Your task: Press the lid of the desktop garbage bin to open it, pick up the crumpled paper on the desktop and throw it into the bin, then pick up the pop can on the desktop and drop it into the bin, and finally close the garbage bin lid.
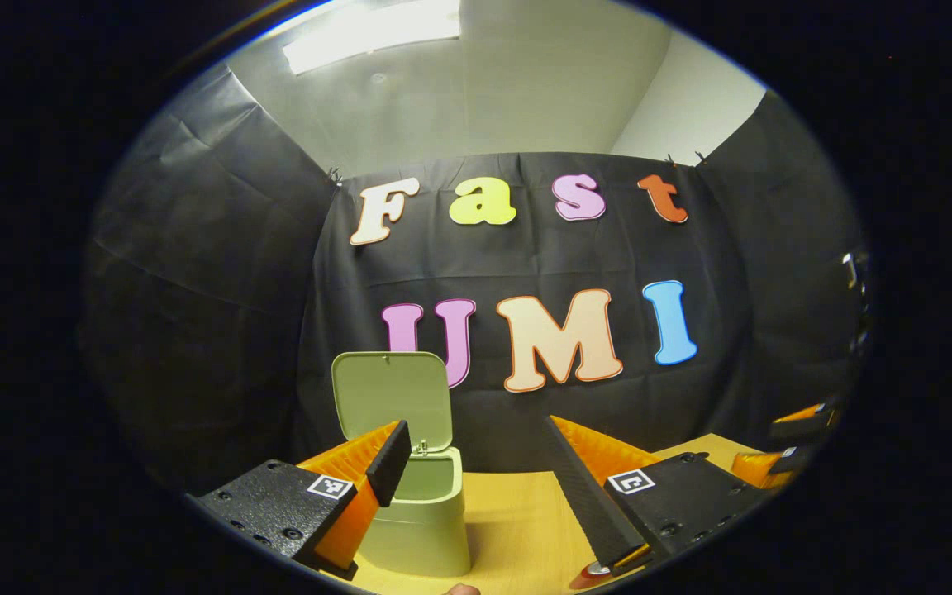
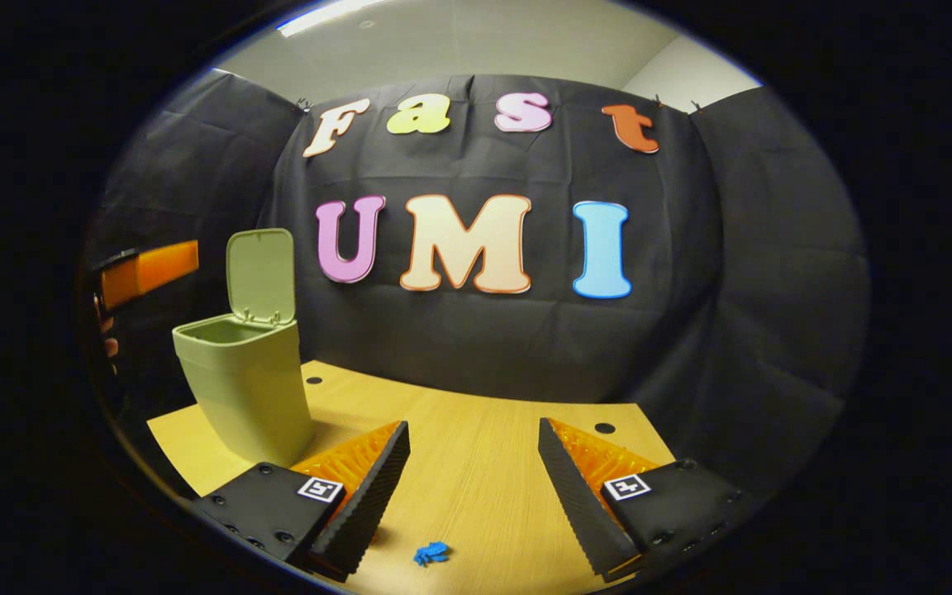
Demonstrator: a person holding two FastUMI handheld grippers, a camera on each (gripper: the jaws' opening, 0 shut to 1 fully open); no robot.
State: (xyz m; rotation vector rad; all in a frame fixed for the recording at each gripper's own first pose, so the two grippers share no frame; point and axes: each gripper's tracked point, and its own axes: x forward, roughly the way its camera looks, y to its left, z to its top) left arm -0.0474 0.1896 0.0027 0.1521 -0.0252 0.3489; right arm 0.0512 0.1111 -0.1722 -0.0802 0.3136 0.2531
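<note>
The pale green bin [image 1: 418,521] stands on the wooden table [image 1: 517,512] with its lid [image 1: 393,401] swung upright. My left gripper [image 1: 476,426] is open and holds nothing; its left finger overlaps the bin's rim in the left gripper view. A red and silver round thing [image 1: 596,572], perhaps the pop can's top, peeks out under its right finger. The bin [image 2: 249,388] and raised lid [image 2: 261,277] sit left of my right gripper [image 2: 473,426], which is open over the table. A small blue crumpled scrap [image 2: 430,552] lies between its fingers, near the front.
The other gripper [image 2: 149,268], with a hand [image 2: 108,335] on it, hovers behind the bin at the far left. Two dark holes [image 2: 604,428] mark the table [image 2: 484,496] near its back edge. Black cloth walls close the booth behind.
</note>
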